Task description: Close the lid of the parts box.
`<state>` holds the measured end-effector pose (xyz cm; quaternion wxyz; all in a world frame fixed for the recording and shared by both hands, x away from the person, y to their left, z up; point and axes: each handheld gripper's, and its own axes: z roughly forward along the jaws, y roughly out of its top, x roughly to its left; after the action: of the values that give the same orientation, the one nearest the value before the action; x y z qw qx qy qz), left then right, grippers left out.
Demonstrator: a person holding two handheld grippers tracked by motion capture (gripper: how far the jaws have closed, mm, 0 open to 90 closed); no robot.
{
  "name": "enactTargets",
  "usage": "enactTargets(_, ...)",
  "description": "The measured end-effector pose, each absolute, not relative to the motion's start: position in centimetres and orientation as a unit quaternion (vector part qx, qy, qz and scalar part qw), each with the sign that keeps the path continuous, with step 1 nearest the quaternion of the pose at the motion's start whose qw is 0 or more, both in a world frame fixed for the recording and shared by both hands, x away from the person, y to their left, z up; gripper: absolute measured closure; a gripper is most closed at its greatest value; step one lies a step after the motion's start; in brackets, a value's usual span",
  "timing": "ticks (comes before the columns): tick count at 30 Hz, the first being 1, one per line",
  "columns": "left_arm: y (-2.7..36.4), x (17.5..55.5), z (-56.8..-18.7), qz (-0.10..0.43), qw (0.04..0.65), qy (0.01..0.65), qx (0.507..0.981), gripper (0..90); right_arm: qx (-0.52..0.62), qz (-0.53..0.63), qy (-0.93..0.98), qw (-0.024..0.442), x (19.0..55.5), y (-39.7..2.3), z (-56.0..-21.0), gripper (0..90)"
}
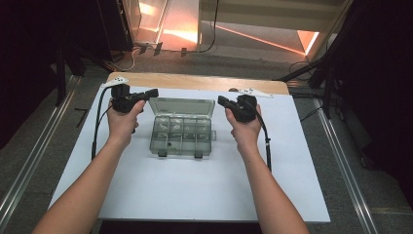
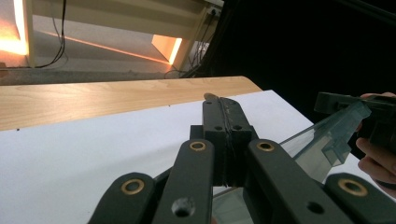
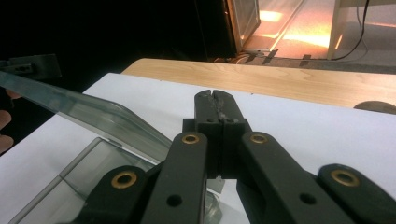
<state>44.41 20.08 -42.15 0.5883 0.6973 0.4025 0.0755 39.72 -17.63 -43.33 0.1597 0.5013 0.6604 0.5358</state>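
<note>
A clear grey compartment box (image 1: 181,139) lies in the middle of the white table top (image 1: 195,195), its lid (image 1: 181,106) raised at the back. Small parts lie in several compartments. My left gripper (image 1: 154,92) hovers by the lid's left top corner and points right, its jaws shut with nothing between them (image 2: 223,102). My right gripper (image 1: 222,101) is by the lid's right top corner and points left, also shut and holding nothing (image 3: 215,95). In both gripper views the lid (image 2: 327,140) (image 3: 88,112) runs beside the jaws; whether it touches them I cannot tell.
Behind the white top runs a strip of bare wooden table (image 1: 195,81). Two front latches (image 1: 162,153) hang open on the box. Metal rails (image 1: 29,161) flank the table. A cable (image 1: 267,151) trails from each gripper along the forearm.
</note>
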Motion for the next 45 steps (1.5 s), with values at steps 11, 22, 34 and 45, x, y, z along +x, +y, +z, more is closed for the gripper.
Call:
enactTargets(11,20.2,43.5,-42.0,0.083,0.587,0.395,0.701,90.0,0.488,0.542,0.666,0.161,38.9,-16.9,-42.5,90.0)
enactTargets(22,20.2,42.3,-42.3,0.091,0.581,0.392,0.707,89.9,0.475,0.544,0.672,0.165,38.1,-16.1,-42.3,90.0)
enactTargets(34,19.9,40.6,-41.9,0.111,0.575,0.375,0.719,89.9,0.453,0.545,0.684,0.174,36.6,-15.4,-42.2,90.0)
enactTargets(45,19.6,38.5,-42.0,0.124,0.575,0.356,0.726,89.9,0.438,0.543,0.693,0.180,34.7,-14.6,-42.7,90.0)
